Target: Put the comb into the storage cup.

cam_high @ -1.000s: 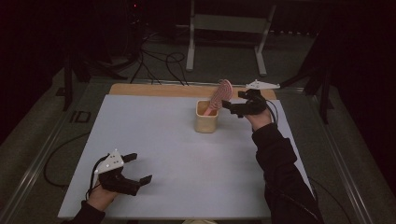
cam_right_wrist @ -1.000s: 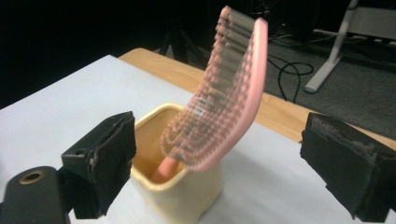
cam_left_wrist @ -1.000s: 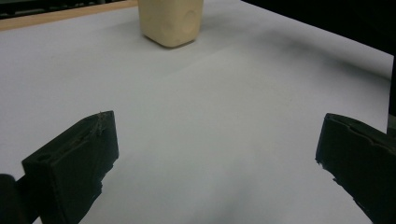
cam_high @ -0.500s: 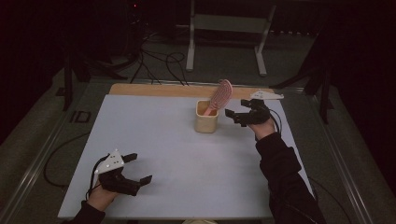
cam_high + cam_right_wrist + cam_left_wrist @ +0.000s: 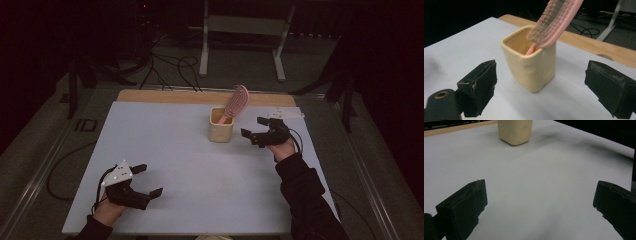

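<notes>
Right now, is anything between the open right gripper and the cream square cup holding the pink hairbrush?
Nothing visible. The right gripper sits beside the cream square cup, jaws open toward it, with bare white table between them. The pink hairbrush leans out over the cup's rim, above the gap.

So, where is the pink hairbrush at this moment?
In the high view the pink hairbrush stands handle-down in the cream cup toward the far middle of the white table, leaning right, just left of the open right gripper.

Pink hairbrush [image 5: 238,101] leans in the cream cup [image 5: 221,131], right gripper [image 5: 256,131] open beside it
</notes>
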### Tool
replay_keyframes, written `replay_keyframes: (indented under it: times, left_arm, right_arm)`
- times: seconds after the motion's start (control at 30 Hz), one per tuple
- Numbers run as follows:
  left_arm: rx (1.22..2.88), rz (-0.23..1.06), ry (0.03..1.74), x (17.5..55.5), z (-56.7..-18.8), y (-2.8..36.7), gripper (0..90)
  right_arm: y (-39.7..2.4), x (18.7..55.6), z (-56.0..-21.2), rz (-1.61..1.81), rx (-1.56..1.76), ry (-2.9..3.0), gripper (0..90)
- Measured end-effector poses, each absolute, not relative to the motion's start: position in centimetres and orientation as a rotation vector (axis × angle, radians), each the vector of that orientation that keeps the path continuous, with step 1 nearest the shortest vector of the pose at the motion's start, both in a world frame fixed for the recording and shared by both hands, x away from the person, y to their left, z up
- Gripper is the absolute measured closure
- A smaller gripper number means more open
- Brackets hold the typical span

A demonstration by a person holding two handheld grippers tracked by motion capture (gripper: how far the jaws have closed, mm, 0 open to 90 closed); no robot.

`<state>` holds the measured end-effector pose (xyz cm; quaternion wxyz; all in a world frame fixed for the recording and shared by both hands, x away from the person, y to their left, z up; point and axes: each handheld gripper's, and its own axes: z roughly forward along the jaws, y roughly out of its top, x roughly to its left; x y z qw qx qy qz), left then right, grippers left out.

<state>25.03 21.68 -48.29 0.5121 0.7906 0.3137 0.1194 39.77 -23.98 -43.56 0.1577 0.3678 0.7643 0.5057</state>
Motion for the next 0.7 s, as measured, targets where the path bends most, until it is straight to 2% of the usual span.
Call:
replay_keyframes:
  times: [0.7]
  left_arm:
    - [1.906,0.286,0.754,25.0,-48.3,21.6,0.2]
  right_arm:
    - [-23.8,34.4,-47.7,1.453,0.968,2.285,10.4]
